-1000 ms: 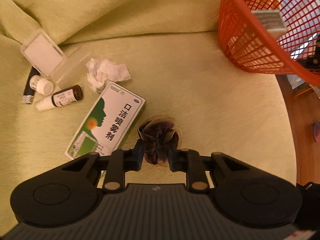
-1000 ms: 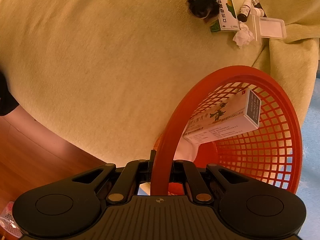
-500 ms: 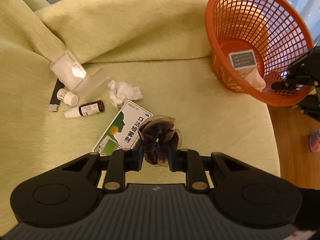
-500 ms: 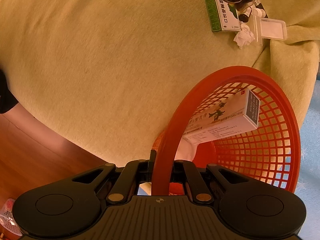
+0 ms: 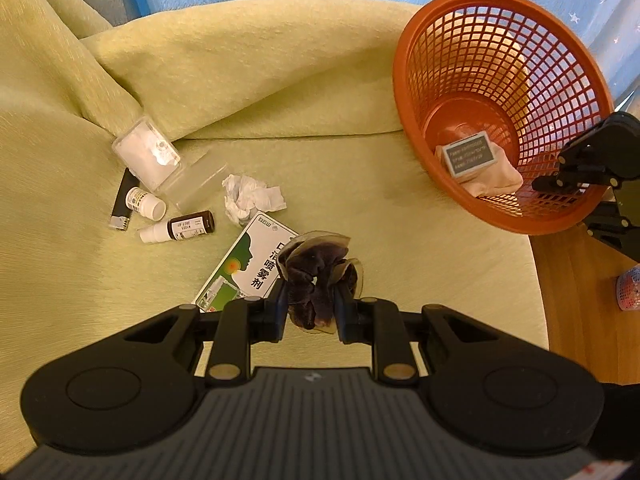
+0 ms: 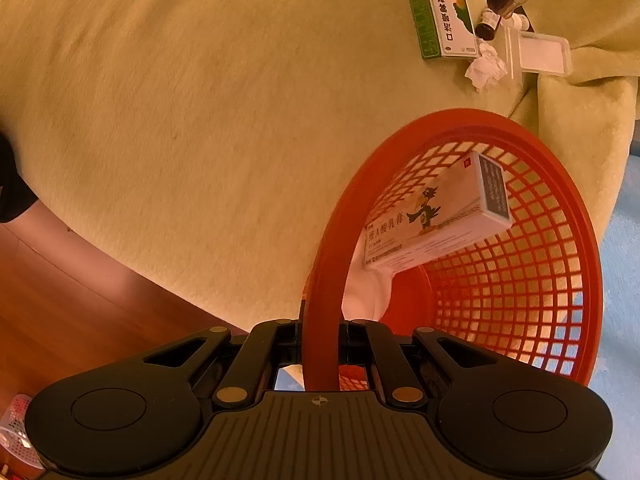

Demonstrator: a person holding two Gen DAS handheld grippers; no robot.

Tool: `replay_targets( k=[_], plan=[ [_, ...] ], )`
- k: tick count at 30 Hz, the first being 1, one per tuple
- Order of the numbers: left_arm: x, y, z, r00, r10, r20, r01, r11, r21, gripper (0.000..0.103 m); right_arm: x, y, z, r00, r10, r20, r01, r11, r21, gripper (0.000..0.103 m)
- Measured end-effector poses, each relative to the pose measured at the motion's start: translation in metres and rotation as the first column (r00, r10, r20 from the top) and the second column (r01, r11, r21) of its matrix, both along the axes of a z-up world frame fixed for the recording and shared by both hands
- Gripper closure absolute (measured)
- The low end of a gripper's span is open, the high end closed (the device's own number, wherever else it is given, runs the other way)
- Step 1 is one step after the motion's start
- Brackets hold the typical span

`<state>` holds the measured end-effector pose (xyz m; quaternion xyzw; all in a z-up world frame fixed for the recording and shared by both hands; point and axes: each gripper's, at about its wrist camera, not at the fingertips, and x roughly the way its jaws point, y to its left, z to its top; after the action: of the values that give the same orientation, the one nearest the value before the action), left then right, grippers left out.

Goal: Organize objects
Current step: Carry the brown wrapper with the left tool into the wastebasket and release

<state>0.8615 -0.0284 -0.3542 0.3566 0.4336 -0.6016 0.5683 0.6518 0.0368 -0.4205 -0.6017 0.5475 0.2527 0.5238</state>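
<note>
Item in transit: dark scrunchie (image 5: 318,280), pinched between my left gripper (image 5: 310,308) fingers, closed snugly on it, held above the green sofa seat (image 5: 360,184).

Destination: orange basket (image 5: 404,92), ahead and to the right of those fingers, tipped with its mouth toward me. My right gripper (image 6: 320,354) is clamped on its near rim. It holds a white medicine box (image 6: 436,220) and what may be cloth.

Room: bare cushion between scrunchie and basket; seat edge and wooden floor (image 5: 580,300) just right.

Remaining: green spray box (image 5: 248,268), crumpled tissue (image 5: 250,198), brown bottle (image 5: 184,230), left.
</note>
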Motion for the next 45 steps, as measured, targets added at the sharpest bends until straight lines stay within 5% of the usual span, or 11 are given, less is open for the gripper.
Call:
replay_targets(
  k=[21,39,42,43,45],
  plan=[
    [-0.015,-0.017,0.043,0.999,-0.022,-0.029,0.019,0.997,-0.077,0.084,-0.001,-0.003,0.002,1.000,-0.014,0.008,0.014,1.000,0.005,0.100],
    [-0.066,-0.086,0.080,0.986,-0.146,-0.085,0.127,0.972,-0.198,0.083,0.000,-0.005,0.002,0.999,-0.035,0.011,0.035,0.999,0.022,0.101],
    [-0.075,-0.098,0.081,0.983,-0.162,-0.089,0.139,0.965,-0.221,0.065,0.000,-0.005,0.002,0.999,-0.039,0.013,0.038,0.999,0.025,0.101],
    [-0.079,-0.101,0.081,0.984,-0.161,-0.076,0.140,0.964,-0.226,0.050,0.000,-0.006,0.003,0.999,-0.040,0.013,0.040,0.999,0.027,0.101],
    [-0.083,-0.103,0.083,0.983,-0.169,-0.072,0.148,0.959,-0.241,0.049,0.001,-0.006,0.004,0.999,-0.042,0.014,0.042,0.999,0.029,0.101]
  ],
)
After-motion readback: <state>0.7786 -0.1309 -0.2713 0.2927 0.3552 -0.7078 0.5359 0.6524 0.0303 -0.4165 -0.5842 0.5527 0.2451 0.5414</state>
